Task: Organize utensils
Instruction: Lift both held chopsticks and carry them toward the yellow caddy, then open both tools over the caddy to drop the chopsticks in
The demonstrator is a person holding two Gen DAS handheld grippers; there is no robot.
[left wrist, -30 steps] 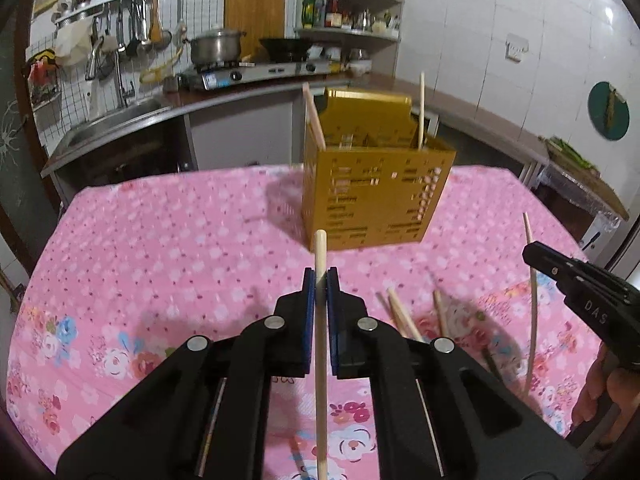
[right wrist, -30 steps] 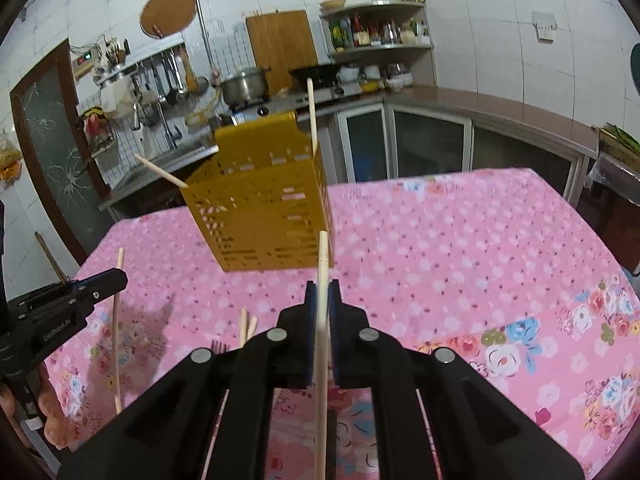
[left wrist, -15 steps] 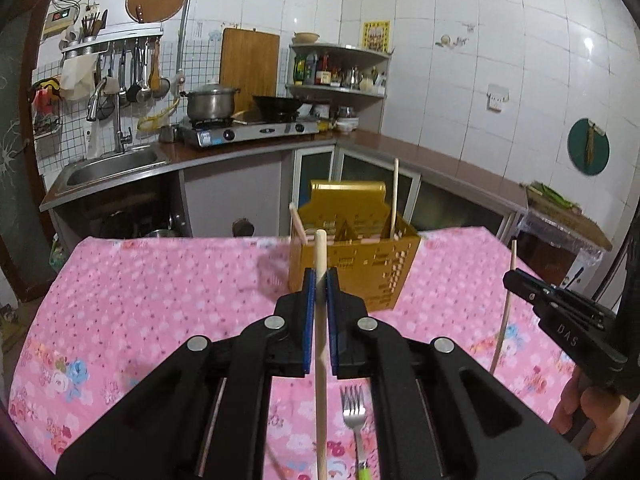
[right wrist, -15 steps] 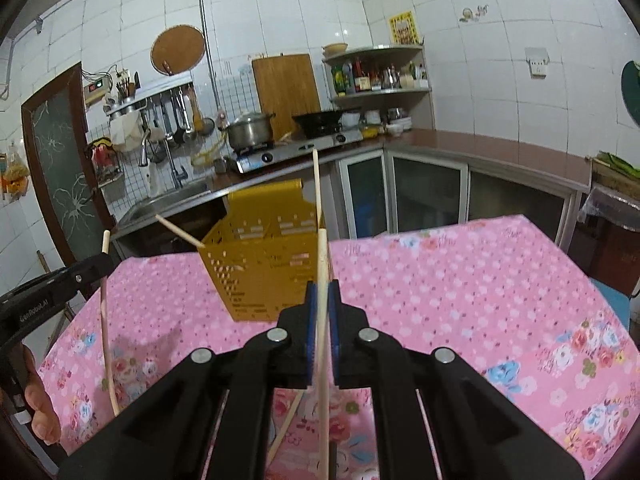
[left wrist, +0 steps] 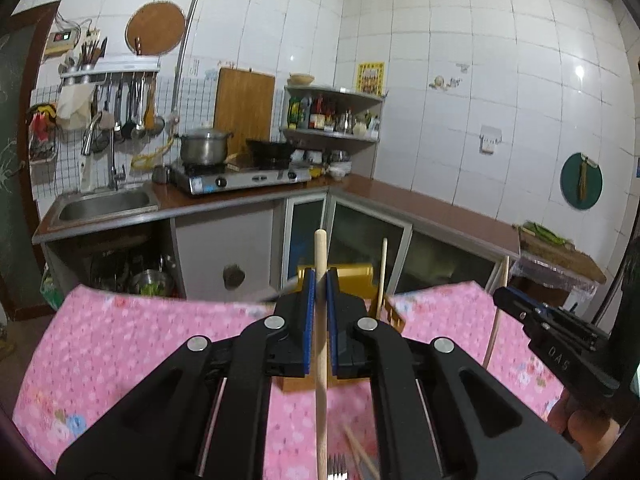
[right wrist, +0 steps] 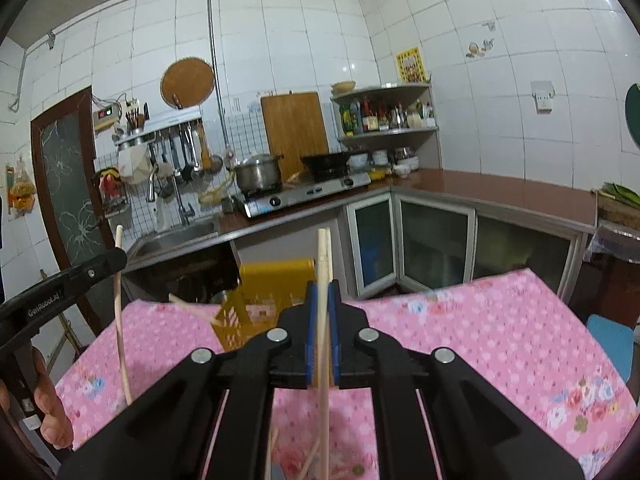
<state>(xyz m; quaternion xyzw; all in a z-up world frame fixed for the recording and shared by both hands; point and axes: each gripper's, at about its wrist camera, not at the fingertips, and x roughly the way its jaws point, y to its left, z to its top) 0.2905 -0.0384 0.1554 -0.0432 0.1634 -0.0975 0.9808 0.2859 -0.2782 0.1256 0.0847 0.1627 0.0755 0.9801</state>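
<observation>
My left gripper (left wrist: 319,280) is shut on a wooden chopstick (left wrist: 321,400) that stands upright between its blue pads. My right gripper (right wrist: 322,292) is likewise shut on an upright chopstick (right wrist: 323,400). Both hang above the pink flowered table (left wrist: 120,340). The yellow perforated utensil basket (right wrist: 276,284) stands beyond the fingers, mostly hidden behind them, with a chopstick (left wrist: 383,276) sticking up from it and another chopstick (right wrist: 192,312) leaning out to its left. Each view shows the other gripper at its side, with its chopstick: the right gripper (left wrist: 500,294) and the left gripper (right wrist: 118,256). A fork (left wrist: 338,470) and loose chopsticks (left wrist: 360,456) lie on the cloth below.
Behind the table runs an L-shaped kitchen counter (left wrist: 420,204) with a sink (left wrist: 104,204), a gas stove (left wrist: 240,178) carrying a pot and a wok, hanging ladles and a corner shelf of bottles (left wrist: 332,114). A person's hand (right wrist: 48,412) holds the left gripper's handle.
Both grippers have risen and tilted up, each still clamped on its chopstick. The basket and table have sunk in both views, and more of the kitchen wall shows.
</observation>
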